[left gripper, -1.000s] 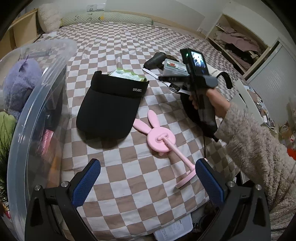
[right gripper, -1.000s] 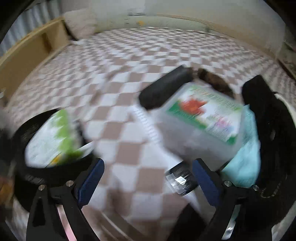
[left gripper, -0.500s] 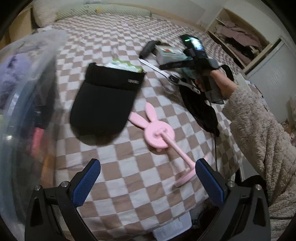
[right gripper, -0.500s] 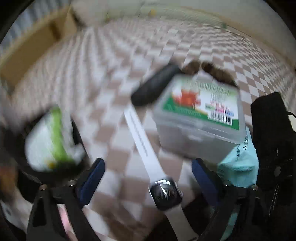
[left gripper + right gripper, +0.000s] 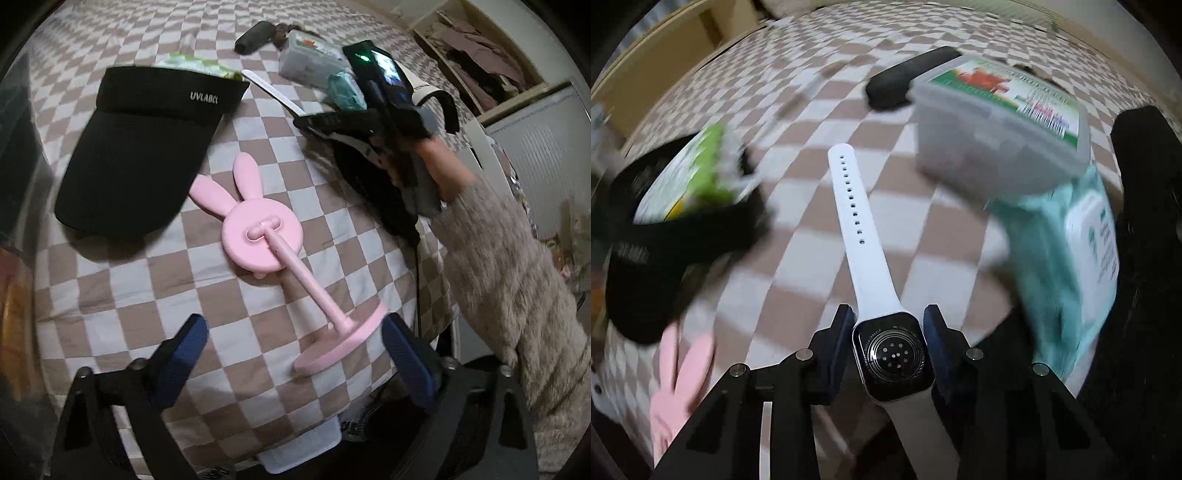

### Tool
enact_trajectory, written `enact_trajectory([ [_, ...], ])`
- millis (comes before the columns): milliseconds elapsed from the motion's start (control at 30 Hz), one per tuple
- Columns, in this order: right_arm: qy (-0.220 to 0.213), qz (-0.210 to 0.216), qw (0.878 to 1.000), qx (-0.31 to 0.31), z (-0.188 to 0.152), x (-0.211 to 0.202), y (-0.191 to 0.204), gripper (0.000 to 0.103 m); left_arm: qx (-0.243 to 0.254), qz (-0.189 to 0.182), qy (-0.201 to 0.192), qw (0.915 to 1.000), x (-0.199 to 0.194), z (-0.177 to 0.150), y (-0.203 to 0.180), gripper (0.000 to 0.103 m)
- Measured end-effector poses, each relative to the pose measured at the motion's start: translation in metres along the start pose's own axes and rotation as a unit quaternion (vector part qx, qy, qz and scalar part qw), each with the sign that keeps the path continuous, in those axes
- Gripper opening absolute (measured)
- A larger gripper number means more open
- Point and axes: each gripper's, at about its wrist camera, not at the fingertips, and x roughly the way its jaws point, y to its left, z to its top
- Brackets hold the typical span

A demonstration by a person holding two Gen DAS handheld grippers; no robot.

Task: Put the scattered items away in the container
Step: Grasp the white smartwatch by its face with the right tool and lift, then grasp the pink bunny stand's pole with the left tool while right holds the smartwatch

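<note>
My right tongs [image 5: 889, 345], just closing, pinch watch [image 5: 892, 352] body on bed [image 5: 812, 122]; smooth sides may slip, strap dangling. Left tongs [image 5: 291, 352] wide, empty, over pink bunny stand [image 5: 266, 236].

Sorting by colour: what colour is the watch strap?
White. The strap on the watch shows best in the right wrist view.

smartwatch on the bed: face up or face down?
Face down: the smartwatch shows its sensor back, between the right gripper's closing pads.
</note>
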Motion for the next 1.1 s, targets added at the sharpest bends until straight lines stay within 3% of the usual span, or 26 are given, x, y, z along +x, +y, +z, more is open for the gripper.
enact_trajectory([
  [300, 0.026, 0.027, 0.999, -0.035, -0.078, -0.026, 0.035, 0.041, -0.039, -0.013, 0.055, 0.9976, 0.041, 0.01, -0.01, 0.073],
  [567, 0.074, 0.063, 0.995, -0.028, -0.134, -0.046, 0.046, 0.041, -0.079, -0.009, 0.068, 0.9945, 0.042, 0.005, 0.005, 0.071],
  [767, 0.117, 0.094, 0.989, -0.013, -0.152, -0.053, 0.067, 0.041, -0.097, -0.019, 0.06, 0.9933, 0.034, -0.001, 0.008, 0.071],
  [1033, 0.16, 0.13, 0.978, -0.024, -0.165, -0.056, 0.118, 0.041, -0.101, 0.011, 0.064, 0.9928, 0.038, -0.006, 0.013, 0.071],
  [1100, 0.159, 0.122, 0.979, -0.033, -0.168, -0.056, 0.124, 0.041, -0.1, 0.02, 0.056, 0.9932, 0.036, -0.005, 0.015, 0.071],
])
